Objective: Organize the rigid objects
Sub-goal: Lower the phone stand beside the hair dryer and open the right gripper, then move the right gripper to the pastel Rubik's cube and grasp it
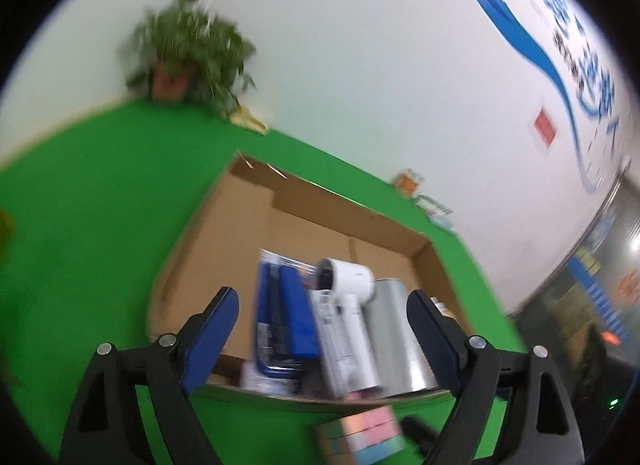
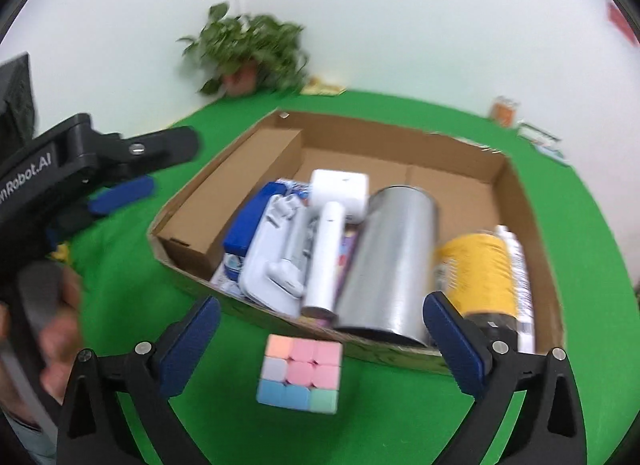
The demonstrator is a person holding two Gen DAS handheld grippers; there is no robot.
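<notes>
Puzzle cube (image 2: 300, 375), pastel tiles, sits on the green table (image 2: 120, 265) just outside the near wall of the cardboard box (image 2: 224, 201). Not yet in the box. It lies between the fingers of the right tongs (image 2: 320, 349), touching neither.

Handling, as a guess: small hard plastic, light, stiff enough to take a firm squeeze. Faces look smooth, so a pinch on the corners could slip or twist a layer. Best hold is flat on two opposite side faces, pads square to them, low on the body.

Right tongs: spread wide, empty. Pointed steeply down at the table, the cube centred in the gap and slightly toward the camera from the fingertips.

Left tongs (image 1: 324, 321): also spread, nothing pinched. From their own camera they aim down less steeply, over the near wall into the box; the cube shows only at the bottom edge, blurred. In the right view the left tongs sit off to the left above the table, a hand (image 2: 60, 329) wrapped round the grip.

Box contents, lying side by side: blue case (image 2: 250, 221), white tray (image 2: 272, 265), white hair dryer (image 2: 332, 225), metal can (image 2: 392, 257), yellow bottle (image 2: 476, 273), white tube (image 2: 520, 277). The far half of the box floor is bare, so there is room for the cube there. Both views are motion-blurred.
</notes>
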